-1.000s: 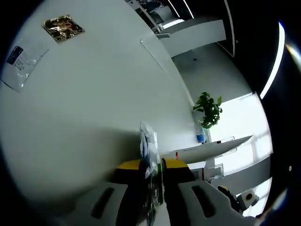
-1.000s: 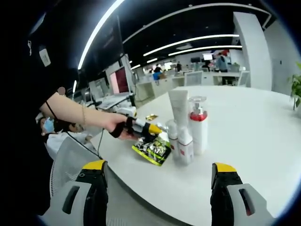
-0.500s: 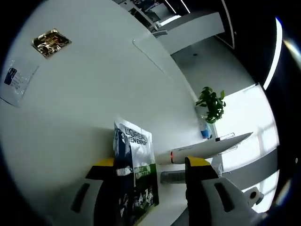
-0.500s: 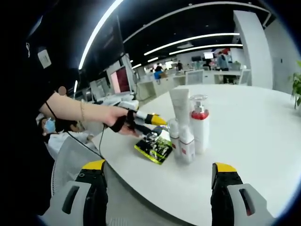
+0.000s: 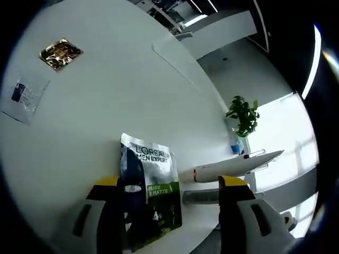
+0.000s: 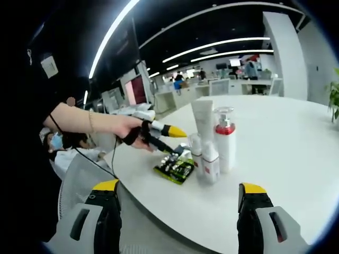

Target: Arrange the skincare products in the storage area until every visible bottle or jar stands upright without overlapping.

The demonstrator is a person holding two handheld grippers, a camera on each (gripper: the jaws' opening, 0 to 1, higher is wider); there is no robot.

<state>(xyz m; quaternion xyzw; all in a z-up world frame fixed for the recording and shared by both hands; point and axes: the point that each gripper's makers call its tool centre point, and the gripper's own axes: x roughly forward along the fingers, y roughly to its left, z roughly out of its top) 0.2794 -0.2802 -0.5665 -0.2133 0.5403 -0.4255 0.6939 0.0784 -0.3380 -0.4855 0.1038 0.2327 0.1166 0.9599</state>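
A green-and-black L'Oreal sachet [image 5: 151, 193] lies flat on the white table [image 5: 106, 111], between the spread jaws of my left gripper [image 5: 170, 182], which is open and holds nothing. In the right gripper view the same sachet [image 6: 175, 168] lies beside a standing group: a white tube [image 6: 201, 120], a pump bottle with a red collar [image 6: 223, 142] and two small bottles [image 6: 208, 161]. The left gripper [image 6: 168, 140] hovers just above the sachet, held by a hand. My right gripper [image 6: 180, 188] is open, well short of the table.
A gold sachet [image 5: 60, 53] and a clear packet with a blue label [image 5: 25, 95] lie farther out on the table. The tube and pump bottle [image 5: 228, 166] show sideways near the left gripper's right jaw. A person's arm [image 6: 85, 121] reaches in from the left.
The left gripper, shut on the sachet's edge a second ago, has opened and let it go. The sachet now lies flat on the table. The right gripper has not moved.
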